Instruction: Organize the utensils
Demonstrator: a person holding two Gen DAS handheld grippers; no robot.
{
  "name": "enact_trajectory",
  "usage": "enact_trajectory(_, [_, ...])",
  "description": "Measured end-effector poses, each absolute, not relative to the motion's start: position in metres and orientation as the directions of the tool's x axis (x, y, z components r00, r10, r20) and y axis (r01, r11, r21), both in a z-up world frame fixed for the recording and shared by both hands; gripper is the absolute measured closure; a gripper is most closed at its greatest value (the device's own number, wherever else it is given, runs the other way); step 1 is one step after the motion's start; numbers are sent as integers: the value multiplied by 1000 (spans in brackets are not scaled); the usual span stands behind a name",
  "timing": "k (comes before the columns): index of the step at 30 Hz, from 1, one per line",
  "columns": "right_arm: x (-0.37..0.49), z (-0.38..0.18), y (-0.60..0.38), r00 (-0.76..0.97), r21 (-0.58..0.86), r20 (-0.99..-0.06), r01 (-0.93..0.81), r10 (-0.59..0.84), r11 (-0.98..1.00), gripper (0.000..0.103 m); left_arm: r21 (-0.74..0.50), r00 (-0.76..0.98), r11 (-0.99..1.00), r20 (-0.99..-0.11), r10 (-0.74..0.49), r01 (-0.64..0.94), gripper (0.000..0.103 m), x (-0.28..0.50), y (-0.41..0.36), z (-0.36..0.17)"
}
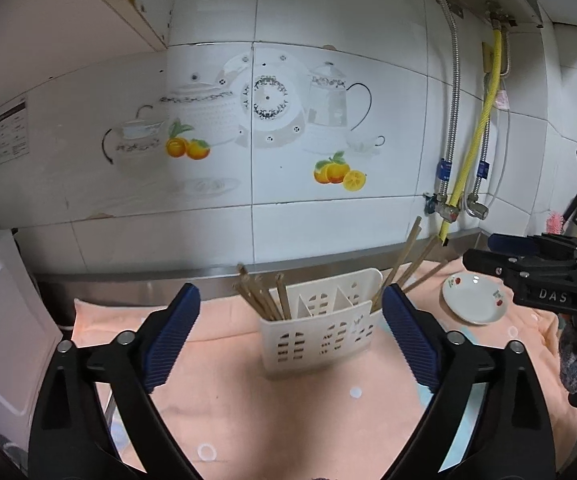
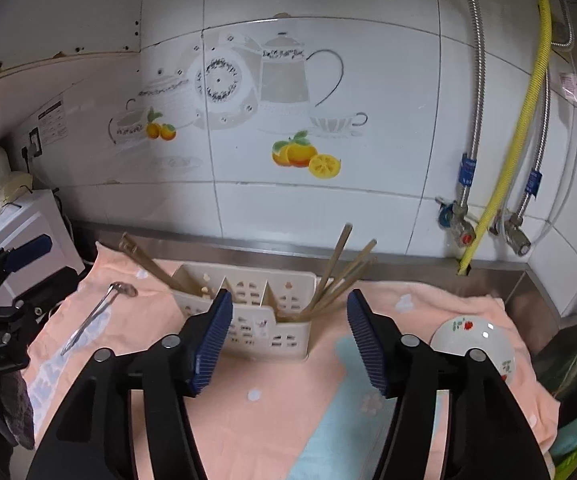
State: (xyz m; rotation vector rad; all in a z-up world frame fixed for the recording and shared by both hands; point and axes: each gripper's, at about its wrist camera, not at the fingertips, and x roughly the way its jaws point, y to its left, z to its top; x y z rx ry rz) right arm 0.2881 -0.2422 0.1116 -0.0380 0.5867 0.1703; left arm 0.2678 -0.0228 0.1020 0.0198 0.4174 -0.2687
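Both my jaws stand apart, empty; the spoon (image 2: 100,314) lies left of the holder (image 2: 248,312), handle toward me, nearer my left gripper (image 1: 290,334).

Matt white plastic caddy (image 2: 248,320), wooden chopsticks (image 2: 340,280) — soft peach cloth (image 2: 248,420)

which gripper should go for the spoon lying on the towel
Left, probably. The spoon lies left of the holder, on the side of the left gripper. Both grippers are open and empty.
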Motion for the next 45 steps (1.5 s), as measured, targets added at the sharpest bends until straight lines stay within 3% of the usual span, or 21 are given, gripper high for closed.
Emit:
enact_trajectory(5, [263, 101, -239, 833, 7, -537, -155, 135, 988, 28, -47, 882, 967, -401, -247, 249, 5, 245, -9, 95])
enact_trajectory(13, [223, 78, -234, 836, 19, -530, -153, 139, 988, 15, -60, 870, 977, -445, -211, 206, 5, 219, 13, 72])
enact_trajectory(23, [177, 51, -232, 838, 71, -520, -150, 165, 986, 10, -17, 867, 983, -469, -170, 183, 5, 180, 16, 43])
enact_trajectory(45, [111, 28, -226, 864, 49, -491, -98, 109, 994, 7, -48, 872, 985, -459, -168, 164, 5, 124, 15, 22])
